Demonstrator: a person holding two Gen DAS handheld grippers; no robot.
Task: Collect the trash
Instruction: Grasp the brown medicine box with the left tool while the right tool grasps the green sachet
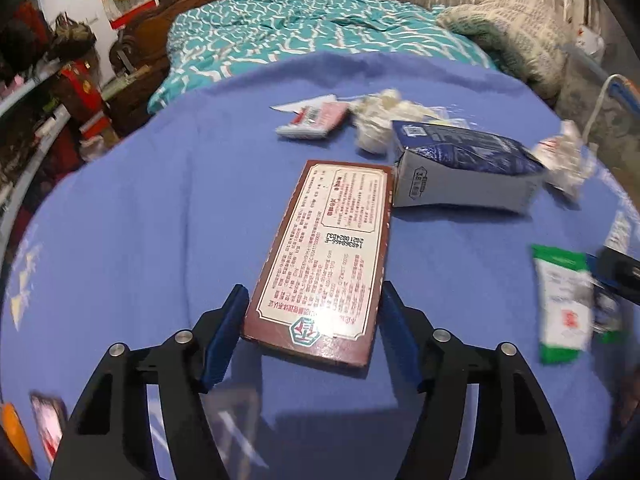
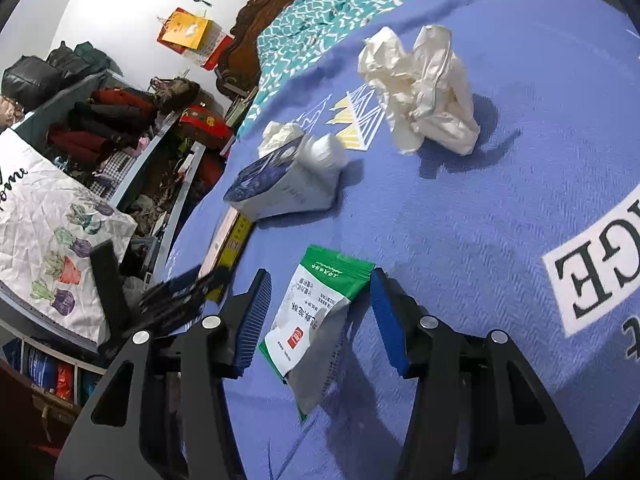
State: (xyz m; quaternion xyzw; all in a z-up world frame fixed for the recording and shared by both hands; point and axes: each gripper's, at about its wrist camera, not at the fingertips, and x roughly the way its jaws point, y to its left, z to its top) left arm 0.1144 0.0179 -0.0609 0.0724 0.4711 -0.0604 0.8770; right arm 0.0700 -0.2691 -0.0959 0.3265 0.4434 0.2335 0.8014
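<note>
Two grippers work over a blue blanket (image 1: 132,208) strewn with trash. Between the fingers of the left gripper (image 1: 314,300) lies one flat brown box (image 1: 324,256), printed side up; the jaws stand partly spread, the blue pads just beside its long edges, and whether they press on it I cannot tell. Beyond that box, to the right, one blue-and-white carton (image 1: 460,168) lies on its side, with one small pink packet (image 1: 316,120) and crumpled white tissue (image 1: 376,120) farther off. Far right of this claw sits one green-and-white pouch (image 1: 562,304), blurred. In the right wrist view, that pouch (image 2: 316,316) lies between the fingers of the right gripper (image 2: 320,284), whose jaws are half spread; the right pad looks to touch the pouch's top corner, the left pad stands apart. Ahead of this claw lie the carton (image 2: 280,188) and, farther right, one large wad of crumpled white paper (image 2: 424,92). To its left the other gripper (image 2: 176,300) shows, blurred.
</note>
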